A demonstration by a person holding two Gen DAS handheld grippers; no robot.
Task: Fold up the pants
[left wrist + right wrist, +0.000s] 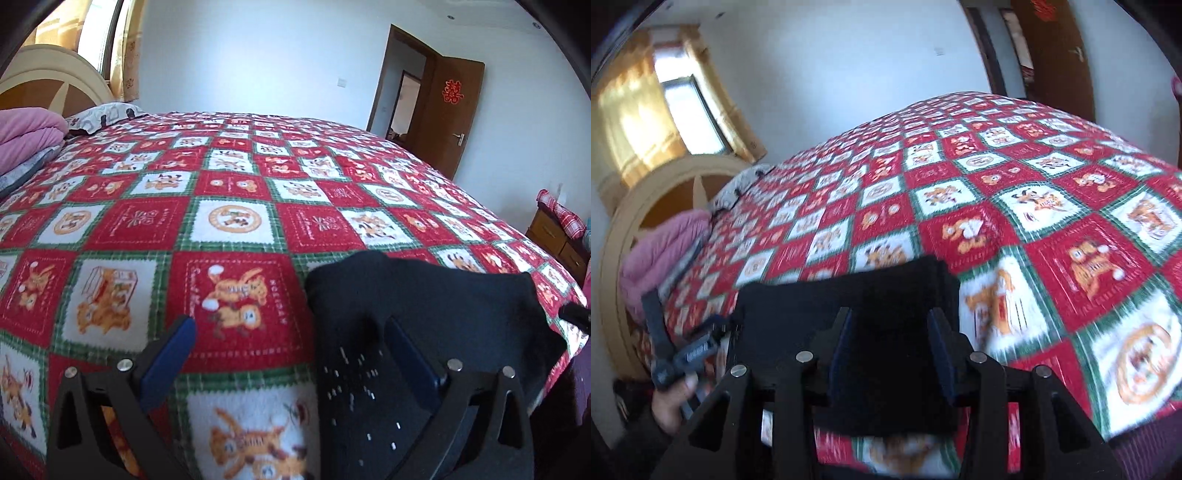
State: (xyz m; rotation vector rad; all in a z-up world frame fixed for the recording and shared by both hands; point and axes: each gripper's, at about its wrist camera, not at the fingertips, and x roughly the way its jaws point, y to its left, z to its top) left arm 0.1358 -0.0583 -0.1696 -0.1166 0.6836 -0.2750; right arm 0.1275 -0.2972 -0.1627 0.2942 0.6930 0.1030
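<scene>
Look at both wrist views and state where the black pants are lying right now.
The black pants lie folded on the red patchwork blanket at the near edge of the bed, low and right of centre in the left wrist view and directly ahead of the right gripper.

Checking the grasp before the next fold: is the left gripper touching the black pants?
Cannot tell. In the left wrist view the left gripper has its jaws wide open; one finger overlaps the black pants, but neither contact nor gap shows plainly.
</scene>
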